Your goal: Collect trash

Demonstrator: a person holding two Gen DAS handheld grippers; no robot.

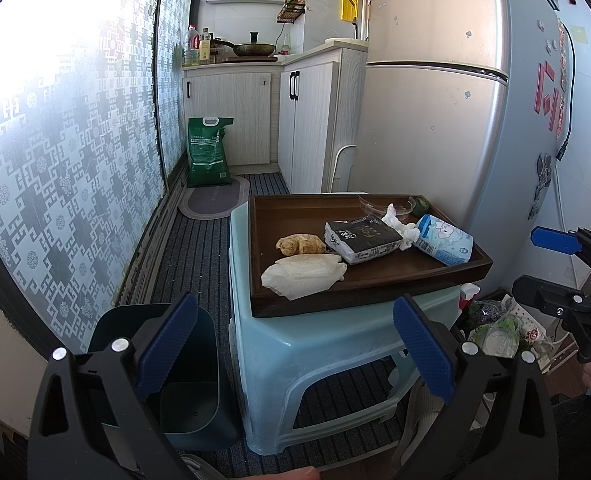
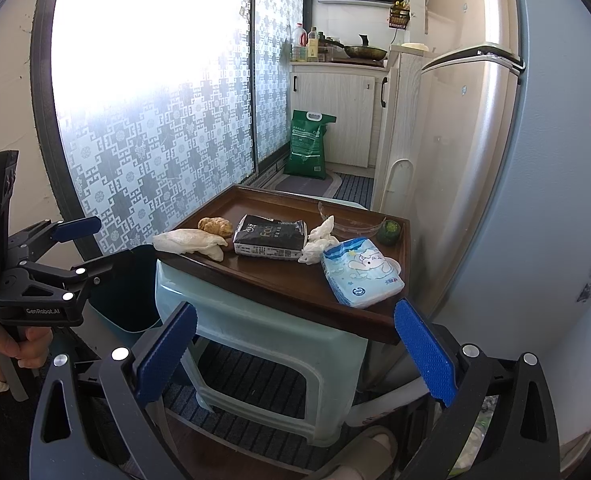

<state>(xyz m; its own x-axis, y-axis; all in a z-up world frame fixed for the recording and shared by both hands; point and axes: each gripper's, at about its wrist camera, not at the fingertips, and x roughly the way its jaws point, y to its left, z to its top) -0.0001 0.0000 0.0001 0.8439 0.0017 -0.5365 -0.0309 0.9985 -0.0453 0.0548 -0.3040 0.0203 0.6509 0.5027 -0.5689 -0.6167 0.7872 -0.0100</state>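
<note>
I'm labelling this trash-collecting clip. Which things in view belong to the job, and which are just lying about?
Part of the job:
- white wrapper
- crumpled tissue
- clear plastic lid
- dark green bin
- wooden tray
- left gripper, right gripper, both open

Probably just lying about:
- green sack
- frying pan
- fridge
</note>
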